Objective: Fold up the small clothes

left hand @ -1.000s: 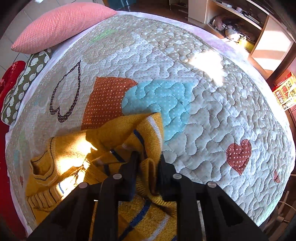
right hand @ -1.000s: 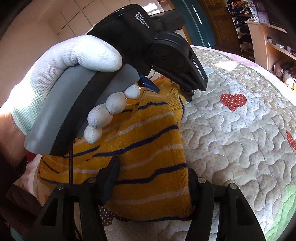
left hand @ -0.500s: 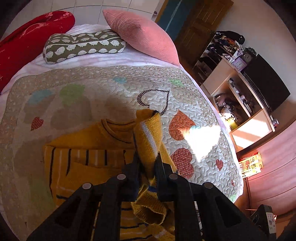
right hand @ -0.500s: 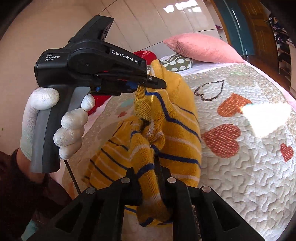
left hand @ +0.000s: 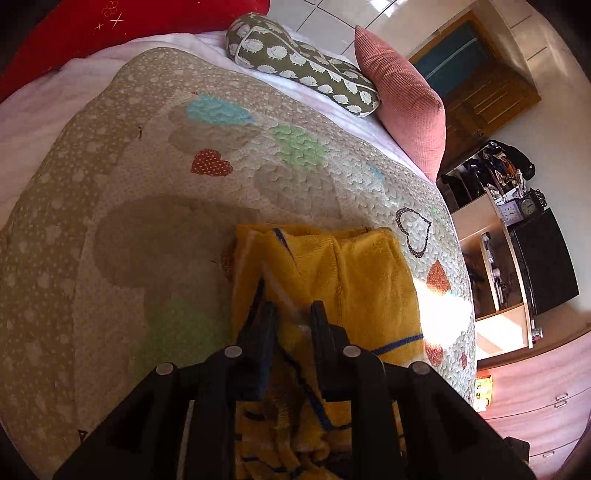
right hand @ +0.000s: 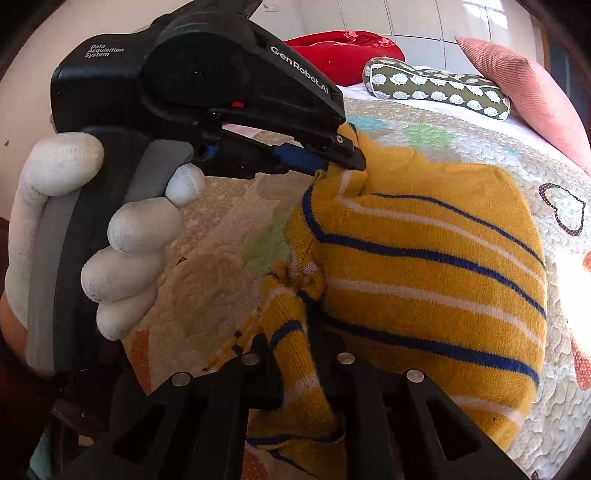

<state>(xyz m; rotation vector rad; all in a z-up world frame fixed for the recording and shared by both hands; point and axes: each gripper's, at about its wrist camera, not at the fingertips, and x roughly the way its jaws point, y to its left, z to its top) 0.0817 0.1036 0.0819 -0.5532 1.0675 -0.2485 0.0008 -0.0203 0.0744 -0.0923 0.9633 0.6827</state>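
Note:
A small mustard-yellow knit sweater (right hand: 436,266) with blue and white stripes lies partly folded on the quilt; it also shows in the left wrist view (left hand: 354,280). My left gripper (left hand: 291,314) is shut on a fold of the sweater's edge. In the right wrist view the same left gripper (right hand: 354,158) pinches the sweater's upper corner, held by a white-gloved hand (right hand: 122,236). My right gripper (right hand: 295,339) is shut on a bunched striped edge of the sweater at its lower left.
The heart-patterned quilt (left hand: 147,206) covers the bed. A green patterned bolster (left hand: 306,66), a pink pillow (left hand: 402,103) and a red cushion (left hand: 122,33) lie at the head. Shelves with a clock (left hand: 524,210) stand to the right of the bed.
Both grippers have carried the held edge of the sweater across and down towards the quilt. The sweater, lifted and hanging before, now lies spread in a flatter folded shape.

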